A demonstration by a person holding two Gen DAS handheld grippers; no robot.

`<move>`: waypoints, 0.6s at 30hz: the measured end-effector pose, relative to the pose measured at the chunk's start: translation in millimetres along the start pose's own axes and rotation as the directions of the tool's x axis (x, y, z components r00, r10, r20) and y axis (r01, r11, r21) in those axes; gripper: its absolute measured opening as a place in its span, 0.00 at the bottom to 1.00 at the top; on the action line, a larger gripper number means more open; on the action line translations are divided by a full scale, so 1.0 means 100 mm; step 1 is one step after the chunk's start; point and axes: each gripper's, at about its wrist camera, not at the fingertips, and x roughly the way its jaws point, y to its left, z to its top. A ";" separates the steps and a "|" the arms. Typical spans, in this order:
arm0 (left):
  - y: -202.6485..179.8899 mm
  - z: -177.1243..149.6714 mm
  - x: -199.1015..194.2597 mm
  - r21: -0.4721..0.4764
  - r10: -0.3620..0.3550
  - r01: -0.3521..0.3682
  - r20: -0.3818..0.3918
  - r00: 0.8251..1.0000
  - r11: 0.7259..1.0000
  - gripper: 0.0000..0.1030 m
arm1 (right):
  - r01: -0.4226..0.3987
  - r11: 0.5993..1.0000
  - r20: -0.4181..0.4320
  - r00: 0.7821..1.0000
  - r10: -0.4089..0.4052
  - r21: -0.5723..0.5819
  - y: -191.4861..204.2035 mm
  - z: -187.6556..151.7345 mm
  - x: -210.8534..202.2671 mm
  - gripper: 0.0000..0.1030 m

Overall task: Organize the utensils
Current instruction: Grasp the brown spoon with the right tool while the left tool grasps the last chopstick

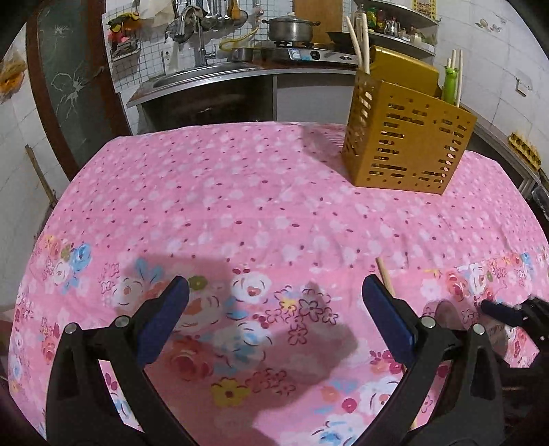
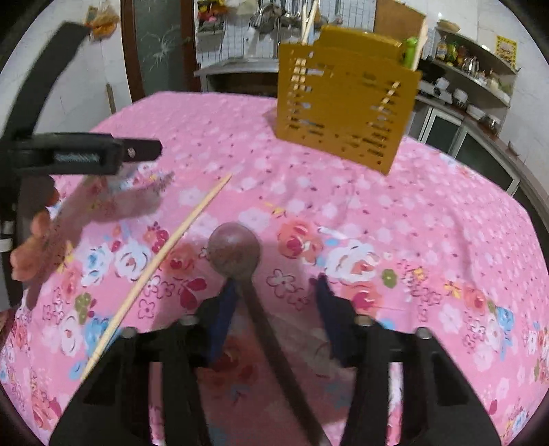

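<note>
A dark brown spoon (image 2: 236,250) lies on the pink floral tablecloth (image 2: 343,192) with its handle running back between the open jaws of my right gripper (image 2: 276,288). A wooden chopstick (image 2: 164,254) lies just left of it; its tip shows in the left wrist view (image 1: 384,276). My left gripper (image 1: 274,295) is open and empty over the cloth; it appears at the left in the right wrist view (image 2: 103,151). A yellow slotted utensil holder (image 1: 408,137) stands at the far right of the table, with chopsticks (image 1: 360,44) and a green utensil (image 1: 450,84) in it. It shows in the right wrist view too (image 2: 346,106).
Behind the table is a steel sink counter (image 1: 206,73) with a pot (image 1: 291,29) on a stove, and shelves (image 1: 401,27) at the right. A dark door (image 1: 65,85) stands at the left. The right gripper's tip shows at the right edge of the left wrist view (image 1: 504,312).
</note>
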 end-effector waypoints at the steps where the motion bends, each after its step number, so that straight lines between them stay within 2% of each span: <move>1: 0.00 0.00 0.01 -0.003 -0.005 0.005 -0.003 1.000 1.000 0.95 | -0.004 1.000 -0.001 1.000 0.004 0.005 0.01 0.02 0.02 0.36; 4: -0.06 0.01 0.01 0.009 -0.019 0.019 -0.005 1.000 1.000 0.95 | -0.003 0.999 -0.016 1.000 0.004 0.033 -0.04 0.09 0.07 0.25; 5: -0.10 0.02 0.02 0.015 -0.023 0.023 -0.006 1.000 1.000 0.95 | 0.007 0.998 -0.019 1.000 -0.006 0.056 -0.07 0.11 0.08 0.13; 7: -0.19 0.02 0.03 0.030 -0.037 0.038 -0.007 0.999 0.999 0.95 | 0.036 0.995 -0.023 0.999 -0.034 0.095 -0.15 0.13 0.10 0.08; 10: -0.34 0.01 0.07 0.048 -0.051 0.052 -0.016 0.999 0.997 0.94 | 0.054 0.986 -0.028 0.998 -0.050 0.159 -0.29 0.14 0.10 0.07; 15: -0.59 -0.02 0.14 0.078 -0.075 0.078 -0.046 0.996 0.994 0.90 | 0.139 0.956 -0.045 0.990 -0.132 0.257 -0.60 0.08 0.04 0.07; 18: -0.72 -0.04 0.19 0.078 -0.102 0.108 -0.081 0.991 0.991 0.81 | 0.174 0.936 -0.057 0.985 -0.164 0.307 -0.77 0.05 0.03 0.07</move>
